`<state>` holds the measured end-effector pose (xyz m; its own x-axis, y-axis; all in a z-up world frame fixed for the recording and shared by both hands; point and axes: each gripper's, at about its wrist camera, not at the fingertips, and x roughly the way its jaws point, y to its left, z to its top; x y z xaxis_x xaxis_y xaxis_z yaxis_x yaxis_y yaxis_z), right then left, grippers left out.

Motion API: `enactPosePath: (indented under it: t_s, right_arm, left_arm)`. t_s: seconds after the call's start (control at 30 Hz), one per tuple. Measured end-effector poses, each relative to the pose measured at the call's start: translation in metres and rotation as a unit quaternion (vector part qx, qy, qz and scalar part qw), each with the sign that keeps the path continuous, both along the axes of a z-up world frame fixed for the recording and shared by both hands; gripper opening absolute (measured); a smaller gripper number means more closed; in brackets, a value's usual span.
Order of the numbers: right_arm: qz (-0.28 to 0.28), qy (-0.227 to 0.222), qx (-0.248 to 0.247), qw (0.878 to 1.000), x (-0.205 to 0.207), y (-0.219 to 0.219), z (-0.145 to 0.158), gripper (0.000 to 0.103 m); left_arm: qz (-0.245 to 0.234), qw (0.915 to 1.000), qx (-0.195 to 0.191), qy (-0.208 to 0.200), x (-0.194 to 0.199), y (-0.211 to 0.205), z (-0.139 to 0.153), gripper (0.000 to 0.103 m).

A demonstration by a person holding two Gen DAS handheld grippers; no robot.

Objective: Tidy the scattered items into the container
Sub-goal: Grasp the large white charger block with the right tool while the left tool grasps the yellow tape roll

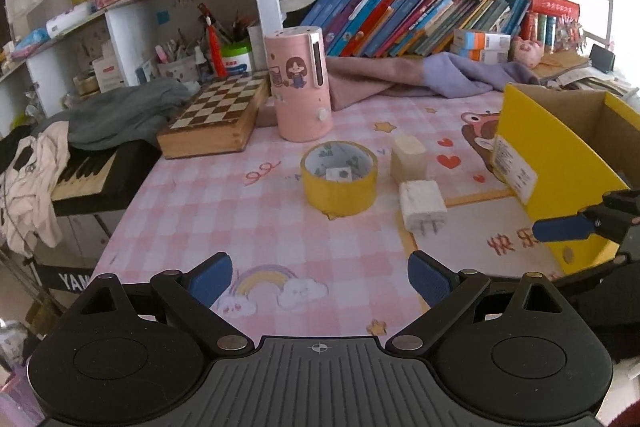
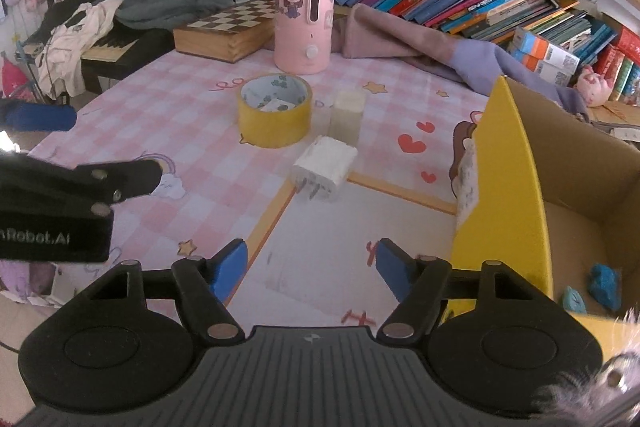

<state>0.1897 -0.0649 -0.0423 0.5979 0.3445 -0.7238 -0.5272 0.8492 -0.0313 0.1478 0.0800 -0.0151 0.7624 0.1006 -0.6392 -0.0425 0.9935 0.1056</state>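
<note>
Yellow tape roll (image 1: 339,177) lies flat mid-worktop, at 12 o'clock from my left jaws (image 1: 320,281). Cream block (image 1: 407,157) stands upright just beside it at its 3 o'clock. White plug adapter (image 1: 422,205) lies on its side, prongs toward me, at the roll's 4 o'clock, touching neither that I can tell. Yellow cardboard box (image 2: 508,187) stands open at 2 o'clock from my right jaws (image 2: 312,273); blue scraps (image 2: 604,285) lie on its floor. Both jaws parted, empty, hanging above the pink checked worktop (image 1: 240,219). Pink canister (image 1: 300,87) stands upright at the roll's 11 o'clock, chessboard box (image 1: 216,117) lying at the canister's 9.
</note>
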Motion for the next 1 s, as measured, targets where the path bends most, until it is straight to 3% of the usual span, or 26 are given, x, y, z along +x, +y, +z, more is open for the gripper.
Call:
enactPosePath:
  t_s: [0.5, 0.87, 1.0]
  right_arm:
    - [-0.034, 0.013, 0.008, 0.999, 0.064, 0.044, -0.026, 0.07]
    - [-0.072, 0.025, -0.001, 0.997, 0.099, 0.054, -0.044, 0.07]
    - [-0.089, 0.039, 0.003, 0.995, 0.109, 0.053, -0.049, 0.069]
  left_arm:
    - [-0.05, 0.9984, 0.005, 0.023, 0.107, 0.009, -0.024, 0.096]
    - [-0.039, 0.9964, -0.048, 0.059, 0.166, 0.017, -0.053, 0.1]
    - [-0.044, 0.9962, -0.033, 0.067, 0.18, 0.01, -0.06, 0.1]
